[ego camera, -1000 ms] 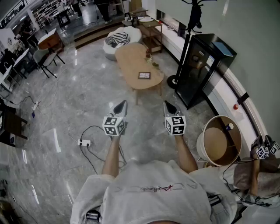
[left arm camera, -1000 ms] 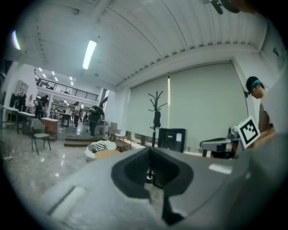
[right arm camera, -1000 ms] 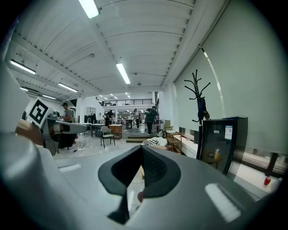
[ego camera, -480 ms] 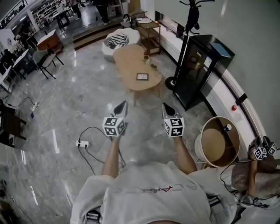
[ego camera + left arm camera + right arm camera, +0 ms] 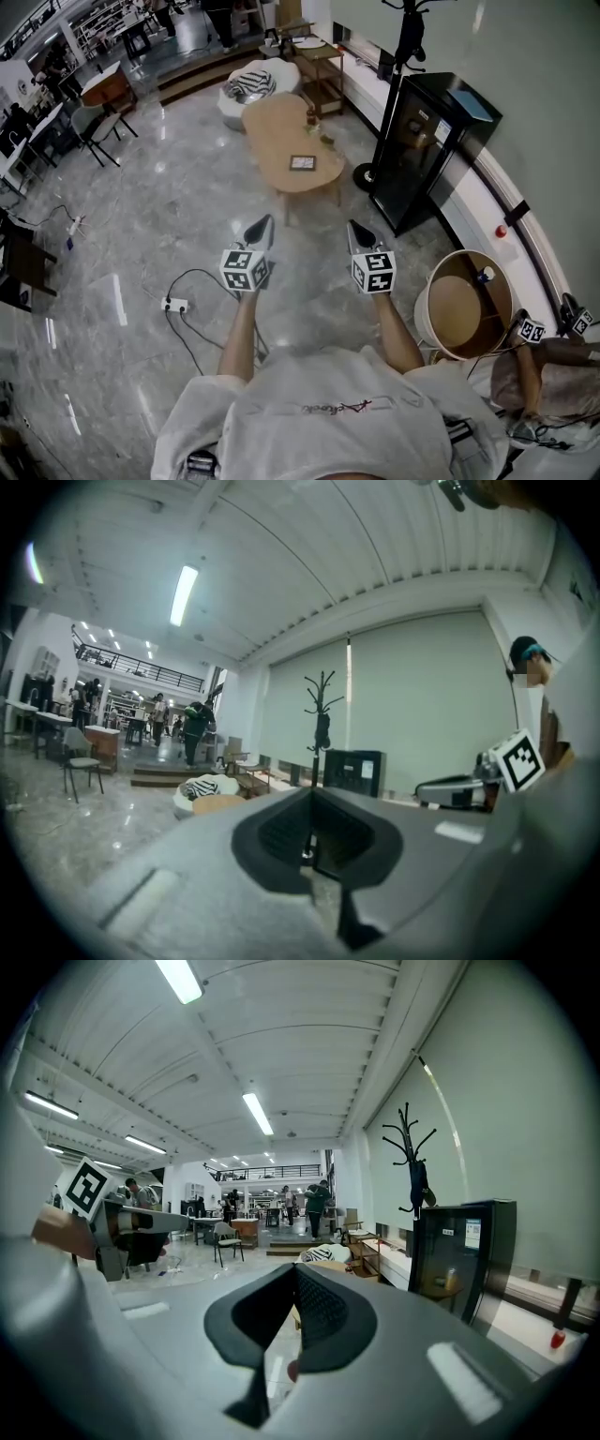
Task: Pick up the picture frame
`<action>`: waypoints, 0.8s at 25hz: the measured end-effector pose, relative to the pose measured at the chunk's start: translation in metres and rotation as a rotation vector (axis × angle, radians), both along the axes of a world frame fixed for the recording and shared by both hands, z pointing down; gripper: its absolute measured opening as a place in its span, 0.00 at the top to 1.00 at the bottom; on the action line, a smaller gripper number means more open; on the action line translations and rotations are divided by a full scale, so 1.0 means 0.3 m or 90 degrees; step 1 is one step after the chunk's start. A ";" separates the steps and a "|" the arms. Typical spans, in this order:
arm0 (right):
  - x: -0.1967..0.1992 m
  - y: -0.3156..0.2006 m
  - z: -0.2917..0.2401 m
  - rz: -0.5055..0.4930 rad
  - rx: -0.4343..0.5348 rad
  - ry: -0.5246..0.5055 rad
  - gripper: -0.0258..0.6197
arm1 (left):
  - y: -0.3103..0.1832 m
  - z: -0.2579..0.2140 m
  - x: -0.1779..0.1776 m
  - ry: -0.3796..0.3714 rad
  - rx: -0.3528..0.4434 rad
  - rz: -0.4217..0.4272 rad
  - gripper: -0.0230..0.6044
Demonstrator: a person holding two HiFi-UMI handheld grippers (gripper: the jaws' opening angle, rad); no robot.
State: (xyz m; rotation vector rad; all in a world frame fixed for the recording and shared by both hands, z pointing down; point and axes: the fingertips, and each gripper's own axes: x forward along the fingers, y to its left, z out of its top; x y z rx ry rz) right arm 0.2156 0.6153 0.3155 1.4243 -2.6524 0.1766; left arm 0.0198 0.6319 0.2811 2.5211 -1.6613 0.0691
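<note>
We judge the task barely begun. The picture frame (image 5: 302, 163) lies flat on the oval wooden surface (image 5: 272, 127), toward the end of that surface nearest us. Nothing touches it and nothing has been lifted yet. Nearly all of the work is left: crossing the marble floor (image 5: 159, 216) that separates us from the surface, opening one pair of tongs, and taking hold of the frame. The left tongs (image 5: 260, 228) and the right tongs (image 5: 357, 232) hang side by side over the floor, well short of the near end of the surface, and both point toward it. Each pair is closed and empty. The two gripper views show the dark pads meeting, with only the room beyond them and nothing caught between. Both forearms reach forward from the body, roughly parallel, and the tongs are held close to level with a slight downward tip. The marker cubes face up toward the head camera. A few small things sit on the surface beyond the frame, too small for us to tell. A black cabinet (image 5: 427, 141) stands just to the right of the surface.
</note>
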 end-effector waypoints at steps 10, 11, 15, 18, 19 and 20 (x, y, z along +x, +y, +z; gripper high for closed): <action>0.055 -0.027 0.049 -0.024 -0.012 0.011 0.95 | -0.013 0.047 0.067 0.003 -0.010 -0.013 0.96; 0.058 -0.035 0.052 -0.026 -0.011 0.011 0.95 | -0.021 0.054 0.073 0.003 -0.011 -0.014 0.96; 0.066 -0.060 0.066 -0.032 -0.013 0.013 0.95 | -0.046 0.073 0.094 0.007 -0.015 -0.010 0.96; 0.071 -0.094 0.067 -0.033 -0.010 0.012 0.95 | -0.078 0.076 0.102 0.003 -0.015 -0.008 0.96; 0.072 -0.106 0.071 -0.033 -0.010 0.011 0.95 | -0.088 0.079 0.101 0.003 -0.016 -0.010 0.96; 0.073 -0.117 0.076 -0.034 -0.011 0.011 0.95 | -0.099 0.083 0.100 0.003 -0.018 -0.011 0.96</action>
